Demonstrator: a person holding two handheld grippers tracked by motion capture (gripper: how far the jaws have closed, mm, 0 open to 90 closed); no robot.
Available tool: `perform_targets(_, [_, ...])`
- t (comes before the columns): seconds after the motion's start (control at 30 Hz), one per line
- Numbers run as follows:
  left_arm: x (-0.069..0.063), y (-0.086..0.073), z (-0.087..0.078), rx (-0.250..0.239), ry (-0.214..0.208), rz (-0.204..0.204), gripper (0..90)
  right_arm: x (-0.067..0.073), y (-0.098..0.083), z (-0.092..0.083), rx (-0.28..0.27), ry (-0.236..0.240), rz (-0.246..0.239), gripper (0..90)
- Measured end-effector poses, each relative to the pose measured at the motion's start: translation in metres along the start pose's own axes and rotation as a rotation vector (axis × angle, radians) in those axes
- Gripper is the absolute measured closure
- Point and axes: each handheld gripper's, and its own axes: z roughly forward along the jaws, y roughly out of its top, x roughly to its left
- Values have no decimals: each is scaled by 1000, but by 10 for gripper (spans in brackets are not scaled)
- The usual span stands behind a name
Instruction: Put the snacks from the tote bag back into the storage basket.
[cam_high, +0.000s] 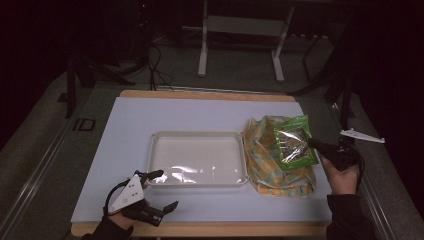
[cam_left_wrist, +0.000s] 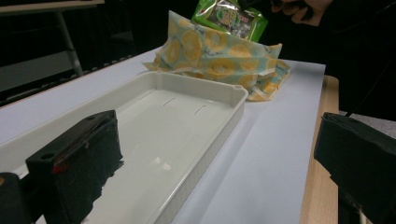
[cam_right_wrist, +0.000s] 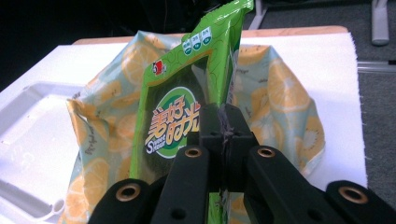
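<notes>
Leftmost in the high view, the left gripper (cam_high: 162, 190) is seen at the near edge of the table (cam_high: 200, 112), its jaws standing wide apart with nothing between them. One jaw reaches over the near left corner of the white tray (cam_high: 197, 136), the other lies over the bare white sheet. In the left gripper view the same tray (cam_left_wrist: 224, 91) is observed lying empty between the two black jaws; the lower part of each jaw is cut off by the frame edge.

Just right of the tray, a lemon-print bag (cam_high: 265, 165) is noted lying flat on the sheet, its left edge touching or nearly touching the tray rim; which of the two cannot be told. In the right gripper view the bag (cam_right_wrist: 285, 88) is largely covered by the packet in front of it.

Further right, a green snack packet (cam_high: 295, 142) is found clamped by its edge in the right gripper (cam_high: 314, 143), the jaws being pressed together on the foil. In the right gripper view the packet (cam_right_wrist: 187, 93) is seen held upright above the bag, its top corner cut off by the frame and its lower edge hidden behind the jaws. Whether the packet touches the bag cannot be determined. The room behind the table is too dark to make out.
</notes>
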Motion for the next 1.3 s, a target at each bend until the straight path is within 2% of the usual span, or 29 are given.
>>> perform_targets(0.3, [0, 0, 1, 6, 3, -2, 11, -1, 9, -14, -39, -14, 23, 895])
perform_targets(0.93, [0, 0, 1, 5, 4, -2, 11, 1, 25, -40, -106, -11, 43, 894])
perform_targets(1.1, [0, 0, 1, 3, 5, -3, 11, 5, 31, -45, -124, -16, 36, 895])
perform_targets(1.3, [0, 0, 1, 4, 6, -2, 11, 14, 40, -49, -137, 1, 29, 895])
